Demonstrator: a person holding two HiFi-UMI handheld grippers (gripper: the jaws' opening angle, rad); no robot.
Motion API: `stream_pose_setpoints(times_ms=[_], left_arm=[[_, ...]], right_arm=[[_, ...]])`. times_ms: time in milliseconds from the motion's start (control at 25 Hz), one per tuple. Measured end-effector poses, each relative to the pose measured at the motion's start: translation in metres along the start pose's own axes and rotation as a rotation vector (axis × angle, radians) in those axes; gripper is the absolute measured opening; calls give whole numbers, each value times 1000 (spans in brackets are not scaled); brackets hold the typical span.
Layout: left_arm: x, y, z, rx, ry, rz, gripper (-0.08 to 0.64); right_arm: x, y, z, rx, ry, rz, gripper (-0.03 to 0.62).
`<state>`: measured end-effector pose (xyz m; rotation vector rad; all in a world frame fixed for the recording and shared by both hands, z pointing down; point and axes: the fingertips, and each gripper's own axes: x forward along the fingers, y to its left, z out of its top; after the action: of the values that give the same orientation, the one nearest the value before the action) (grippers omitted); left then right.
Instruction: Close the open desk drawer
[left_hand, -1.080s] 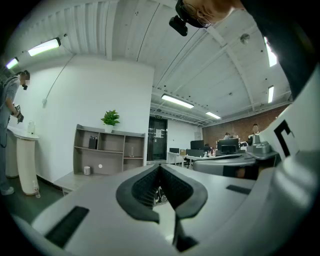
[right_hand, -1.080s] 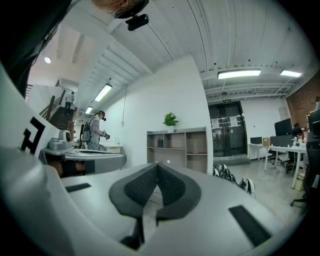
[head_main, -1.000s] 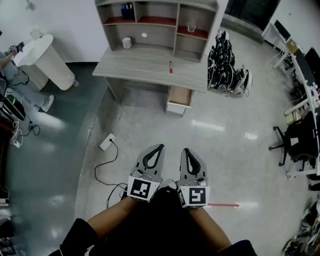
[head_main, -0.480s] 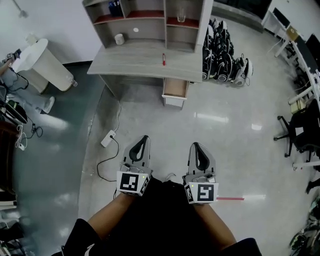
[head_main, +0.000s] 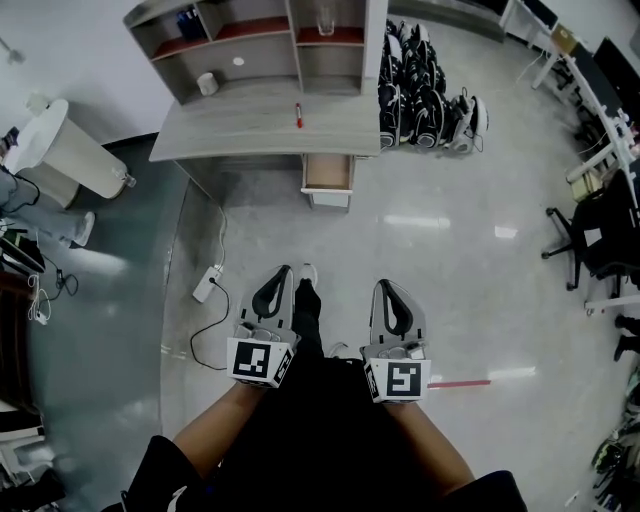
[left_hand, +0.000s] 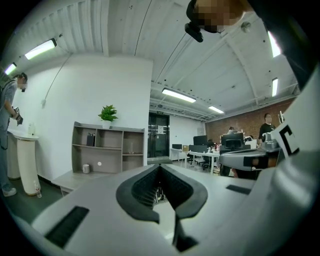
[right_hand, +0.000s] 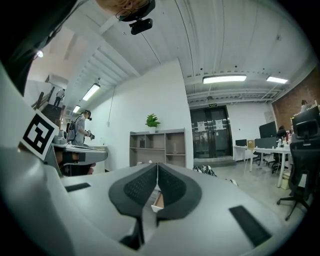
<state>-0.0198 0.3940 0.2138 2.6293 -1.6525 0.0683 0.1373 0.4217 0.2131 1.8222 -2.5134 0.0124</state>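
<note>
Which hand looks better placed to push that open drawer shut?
Probably the right: the right gripper points straight at the open drawer, while the left gripper aims beside it. Both are shut and far off.

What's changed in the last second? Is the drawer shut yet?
The left gripper and right gripper, close together a second ago, have spread apart, and a foot in a white shoe now shows between them. Both stay shut and empty. The pale wooden drawer under the grey desk is still open, well ahead and untouched.
</note>
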Motion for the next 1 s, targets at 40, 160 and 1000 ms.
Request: stream_pose_setpoints(times_ms=[40,160,1000], left_arm=[[5,1,-3,-6,2,-4,14],[25,8,-13,-40,19,-4,14],[207,141,-60,-108,108,-12,14]], right_arm=[[2,-1,-2,-15,5,-4,18],[15,-7,-7,-36,25,-8,18],[224,-39,-65,17,220,24,20]])
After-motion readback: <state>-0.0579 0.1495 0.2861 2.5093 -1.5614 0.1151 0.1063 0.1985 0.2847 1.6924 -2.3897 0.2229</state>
